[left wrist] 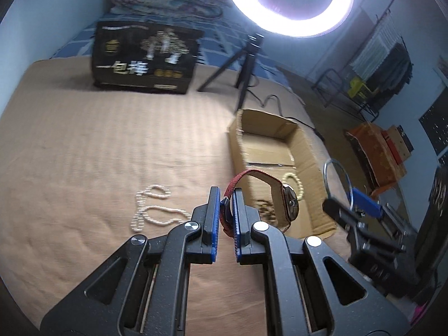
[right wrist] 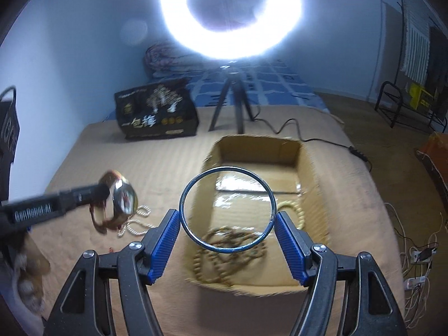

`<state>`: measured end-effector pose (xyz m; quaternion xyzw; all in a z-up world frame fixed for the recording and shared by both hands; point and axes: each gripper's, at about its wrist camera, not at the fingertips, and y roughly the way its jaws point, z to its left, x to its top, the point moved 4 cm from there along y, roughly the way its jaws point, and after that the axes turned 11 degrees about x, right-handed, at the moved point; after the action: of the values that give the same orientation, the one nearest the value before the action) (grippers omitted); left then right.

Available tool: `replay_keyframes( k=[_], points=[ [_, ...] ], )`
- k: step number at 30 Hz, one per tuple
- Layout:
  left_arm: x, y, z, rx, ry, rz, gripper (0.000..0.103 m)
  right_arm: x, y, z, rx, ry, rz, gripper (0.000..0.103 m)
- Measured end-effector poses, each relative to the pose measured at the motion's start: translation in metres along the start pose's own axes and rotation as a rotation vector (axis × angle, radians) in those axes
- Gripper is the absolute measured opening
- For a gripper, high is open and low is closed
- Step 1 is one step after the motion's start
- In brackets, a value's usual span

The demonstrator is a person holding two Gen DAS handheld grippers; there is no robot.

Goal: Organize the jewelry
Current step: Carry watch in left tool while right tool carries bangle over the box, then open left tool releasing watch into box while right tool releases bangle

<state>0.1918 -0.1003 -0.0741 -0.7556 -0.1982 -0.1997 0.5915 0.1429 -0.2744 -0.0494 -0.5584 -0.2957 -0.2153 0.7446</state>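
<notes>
Grippers (left wrist: 225,196) (right wrist: 228,218) with watch (left wrist: 289,204), bangle (right wrist: 228,210) near box rim (right wrist: 260,140)

The watch (right wrist: 123,198) smears in the right wrist view, dial unreadable, its strap a brown blur. The left gripper (right wrist: 105,191) runs off that frame's left edge. In the cardboard box (right wrist: 310,168), the dark bead strand (right wrist: 235,240) blurs behind the bangle (right wrist: 183,218). The ring light (left wrist: 296,28) is cut off above.
</notes>
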Motion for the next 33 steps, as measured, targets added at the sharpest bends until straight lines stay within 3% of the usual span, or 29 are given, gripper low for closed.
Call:
replay_keyframes(
  k=[11, 33],
  points=[
    [-0.011, 0.030, -0.045, -0.011, 0.059, 0.038, 0.006, 0.021, 0.010, -0.060, 0.001, 0.056, 0.016, 0.071],
    [-0.021, 0.069, -0.075, -0.047, 0.097, 0.117, 0.009, 0.028, 0.056, -0.073, 0.014, 0.125, 0.078, 0.073]
  ],
)
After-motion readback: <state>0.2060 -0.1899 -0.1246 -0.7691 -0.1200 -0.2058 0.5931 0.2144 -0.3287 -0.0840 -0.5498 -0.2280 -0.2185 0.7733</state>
